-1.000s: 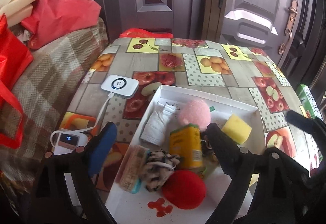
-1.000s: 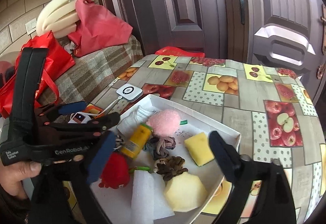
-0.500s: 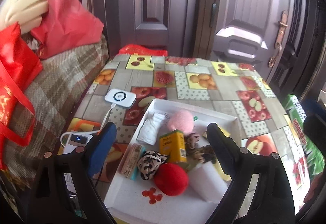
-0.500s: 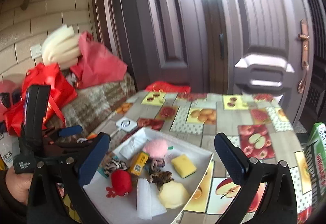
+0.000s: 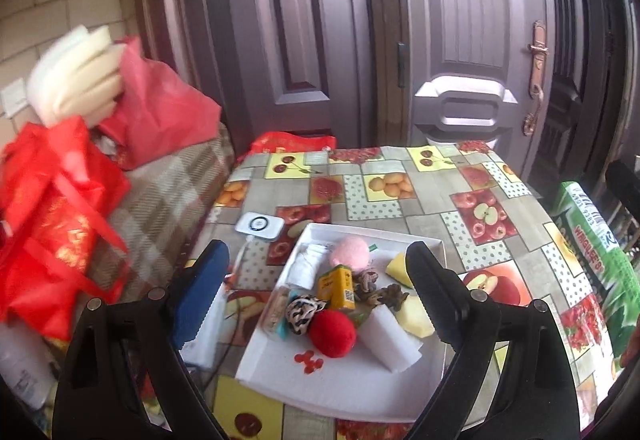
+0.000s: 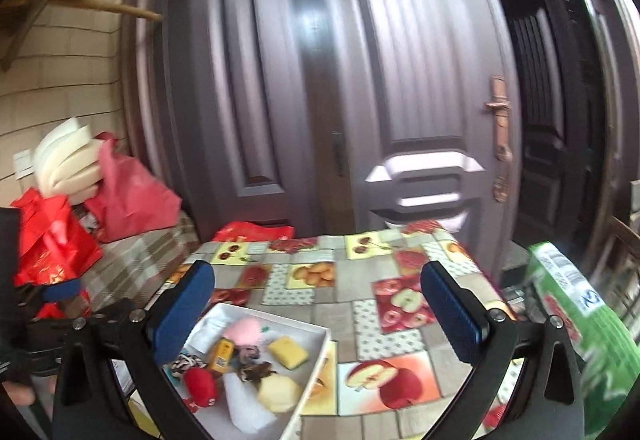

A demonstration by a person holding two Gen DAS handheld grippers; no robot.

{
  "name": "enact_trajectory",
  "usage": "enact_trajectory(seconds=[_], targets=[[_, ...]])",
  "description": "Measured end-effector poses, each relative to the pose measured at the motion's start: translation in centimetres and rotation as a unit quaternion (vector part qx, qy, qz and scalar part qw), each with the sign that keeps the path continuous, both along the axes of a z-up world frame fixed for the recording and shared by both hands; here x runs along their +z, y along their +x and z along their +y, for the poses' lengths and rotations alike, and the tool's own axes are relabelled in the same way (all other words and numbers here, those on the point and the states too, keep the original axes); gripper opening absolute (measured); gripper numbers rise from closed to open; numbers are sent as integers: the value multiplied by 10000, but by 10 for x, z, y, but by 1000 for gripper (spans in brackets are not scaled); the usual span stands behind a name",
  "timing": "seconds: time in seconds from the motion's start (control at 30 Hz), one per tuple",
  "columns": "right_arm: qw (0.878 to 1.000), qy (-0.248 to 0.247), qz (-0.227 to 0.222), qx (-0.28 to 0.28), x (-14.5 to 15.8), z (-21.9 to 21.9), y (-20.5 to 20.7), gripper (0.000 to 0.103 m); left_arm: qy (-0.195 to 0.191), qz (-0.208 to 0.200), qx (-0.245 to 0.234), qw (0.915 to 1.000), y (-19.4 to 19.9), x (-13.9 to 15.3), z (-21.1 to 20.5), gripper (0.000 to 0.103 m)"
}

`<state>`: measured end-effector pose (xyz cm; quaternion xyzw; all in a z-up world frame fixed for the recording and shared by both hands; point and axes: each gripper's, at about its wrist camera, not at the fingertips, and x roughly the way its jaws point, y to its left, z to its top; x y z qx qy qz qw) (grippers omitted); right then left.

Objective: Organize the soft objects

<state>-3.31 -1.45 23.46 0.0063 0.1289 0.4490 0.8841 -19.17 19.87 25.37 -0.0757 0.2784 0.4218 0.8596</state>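
A white tray (image 5: pixel 372 236) lies on the fruit-patterned tablecloth. In it are a red pompom (image 5: pixel 332 332), a pink fluffy ball (image 5: pixel 350 254), a yellow sponge (image 5: pixel 397 269), a pale sponge (image 5: pixel 416 316), a white foam block (image 5: pixel 390 338), a zebra scrunchie (image 5: pixel 302 314), a white cloth (image 5: pixel 306 266) and a small yellow box (image 5: pixel 340 286). My left gripper (image 5: pixel 316 252) hangs open well above and in front of the tray, holding nothing. My right gripper (image 6: pixel 316 272) is also open and empty, raised high, with the tray (image 6: pixel 316 352) low between its fingers.
A white round-buttoned device (image 5: pixel 260 226) with a cable lies left of the tray. A green bag (image 5: pixel 592 252) stands at the table's right edge. Red bags (image 5: pixel 48 220) and foam sheets sit on a checked sofa at left. Dark doors (image 6: pixel 420 79) close off the back.
Both grippers have risen and drawn back from the tray, which now looks smaller and lower. The right view has tilted up toward the doors. Both stay open and empty.
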Motion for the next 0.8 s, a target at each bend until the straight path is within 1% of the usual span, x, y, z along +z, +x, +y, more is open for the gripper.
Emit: enact_trajectory(seconds=[0.07,0.13,0.17,0.2,0.27,0.3,0.4,0.47,0.5,0.57,0.6,0.67,0.73,0.8], targets=[[9999,2,68,-113,2,-10,4,103,27,-99,66,9999,-7,8,-11,91],[9995,76,87,-304,4,-24,8,103,134,-162,210,9996,-13,15,-22,91],[9992,92,65,-390,5,-31,9,103,191,-153,337,9991,-15,16,-25,91],[9990,88,44,-447,5,-35,9,103,273,-93,641,9975,-17,17,-30,91],[9984,62,69,-564,6,-45,13,103,267,-29,944,9952,-19,16,-35,91],[9983,46,127,-562,6,-49,15,103,159,-25,938,9955,-19,14,-36,91],[9982,-71,379,-456,1,-57,25,103,-203,21,696,9974,-16,3,-41,91],[9970,-248,437,-593,-2,-59,28,103,-334,70,614,9975,-13,-3,-44,91],[9957,-420,423,-711,-4,-59,28,103,-398,133,607,9973,-10,-7,-47,91],[9939,-597,398,-834,-7,-61,28,103,-444,319,678,9962,-4,-13,-50,91],[9932,-655,412,-870,-9,-63,28,103,-447,461,708,9954,1,-16,-53,91],[9924,-716,474,-880,-11,-68,30,103,-475,612,696,9946,6,-21,-57,91],[9913,-784,543,-902,-12,-73,32,103,-526,634,636,9946,10,-23,-62,91],[9901,-840,636,-923,-14,-78,37,103,-554,543,570,9954,11,-22,-67,91]])
